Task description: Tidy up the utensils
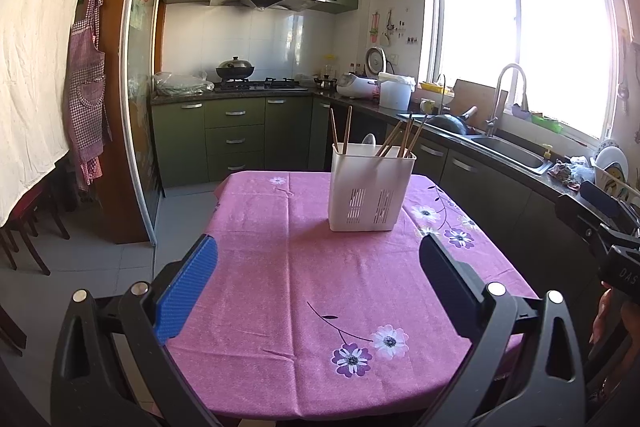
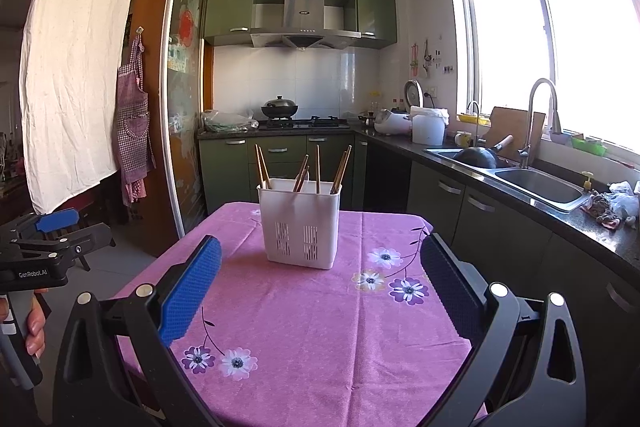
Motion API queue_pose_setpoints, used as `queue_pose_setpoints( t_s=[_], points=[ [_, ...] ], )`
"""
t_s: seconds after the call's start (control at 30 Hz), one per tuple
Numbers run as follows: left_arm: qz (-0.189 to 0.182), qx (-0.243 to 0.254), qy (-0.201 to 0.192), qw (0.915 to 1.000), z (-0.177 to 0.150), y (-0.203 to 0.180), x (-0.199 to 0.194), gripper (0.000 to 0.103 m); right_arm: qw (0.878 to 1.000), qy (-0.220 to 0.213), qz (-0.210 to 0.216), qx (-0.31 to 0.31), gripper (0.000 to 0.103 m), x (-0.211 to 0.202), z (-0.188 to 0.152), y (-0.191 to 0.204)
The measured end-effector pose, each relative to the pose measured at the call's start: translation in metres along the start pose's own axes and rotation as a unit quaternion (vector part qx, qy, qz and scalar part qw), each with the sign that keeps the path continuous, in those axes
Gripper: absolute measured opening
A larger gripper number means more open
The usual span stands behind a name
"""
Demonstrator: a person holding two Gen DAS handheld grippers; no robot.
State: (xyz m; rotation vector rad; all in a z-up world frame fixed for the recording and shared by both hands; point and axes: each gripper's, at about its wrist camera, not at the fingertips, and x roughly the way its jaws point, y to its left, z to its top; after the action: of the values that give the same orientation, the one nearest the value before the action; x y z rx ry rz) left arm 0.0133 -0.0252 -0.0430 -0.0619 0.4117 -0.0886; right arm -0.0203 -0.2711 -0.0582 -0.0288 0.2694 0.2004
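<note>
Your left hand-held gripper (image 1: pixel 318 263) and right hand-held gripper (image 2: pixel 320 265): both spread, empty; white chopstick holder (image 1: pixel 370 193) with chopsticks (image 1: pixel 394 141) mid-frame on tabletop (image 1: pixel 280 267).

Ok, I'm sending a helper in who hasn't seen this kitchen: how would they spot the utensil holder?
Find the table with the pink floral tablecloth. Standing alone on it is the utensil holder, a white plastic box with slotted vents low on its front and wooden chopsticks sticking up out of it.
</note>
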Motion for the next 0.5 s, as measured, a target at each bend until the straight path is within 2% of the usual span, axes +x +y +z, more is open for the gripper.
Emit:
queue_pose_setpoints(
  t_s=[0.5],
  points=[
    [0.018, 0.001, 0.0, 0.9998, 0.0037, 0.0031, -0.0017, 0.096, 1.0, 0.001, 0.002, 0.0, 0.098, 0.0014, -0.0002, -0.0002]
  ],
)
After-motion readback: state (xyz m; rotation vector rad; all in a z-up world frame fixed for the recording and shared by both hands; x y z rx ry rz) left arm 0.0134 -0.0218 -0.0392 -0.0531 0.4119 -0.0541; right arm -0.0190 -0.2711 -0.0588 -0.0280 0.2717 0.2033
